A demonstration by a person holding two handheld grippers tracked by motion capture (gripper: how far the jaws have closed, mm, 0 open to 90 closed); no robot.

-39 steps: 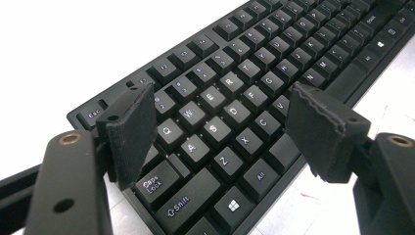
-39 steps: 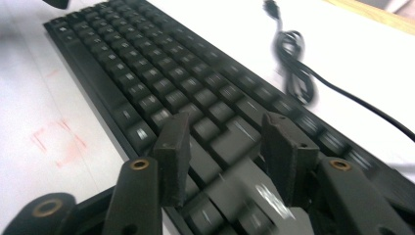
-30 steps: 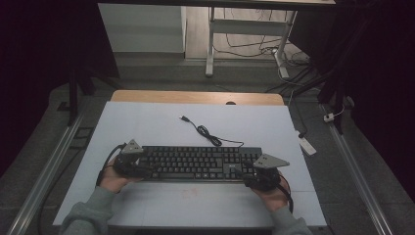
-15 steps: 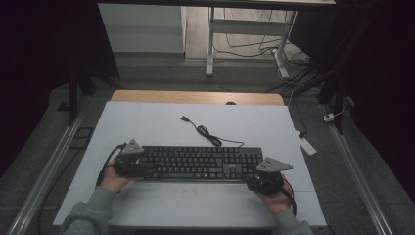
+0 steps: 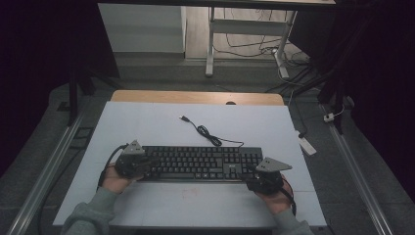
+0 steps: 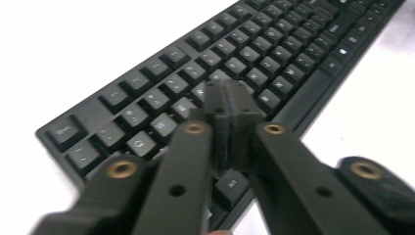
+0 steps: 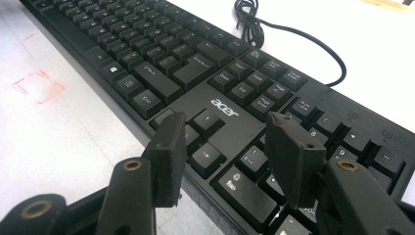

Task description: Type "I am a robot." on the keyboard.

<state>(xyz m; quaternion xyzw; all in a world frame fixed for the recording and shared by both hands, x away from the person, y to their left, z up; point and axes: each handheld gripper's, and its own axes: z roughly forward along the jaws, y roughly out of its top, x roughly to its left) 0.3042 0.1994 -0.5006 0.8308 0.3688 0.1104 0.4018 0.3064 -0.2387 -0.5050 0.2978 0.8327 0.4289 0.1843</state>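
Black and full-sized, the keyboard [image 5: 198, 164] lies across the lower middle of the high view on the white desk [image 5: 147, 120], its long side running left to right. Its black cable [image 5: 205, 133] trails from the back edge toward the upper middle of the frame, loosely bunched partway along. The left tool [image 5: 146, 165] sits at the keyboard's left end, held by a hand [image 5: 115, 180] in a grey-green sleeve; in the left gripper view its jaws have just been closing and now stand clenched together, pad against pad, above the keys with nothing between them. The right tool [image 5: 252, 177] is at the keyboard's lower right corner; in the right gripper view its jaws stand released, spread over the arrow keys and number pad.
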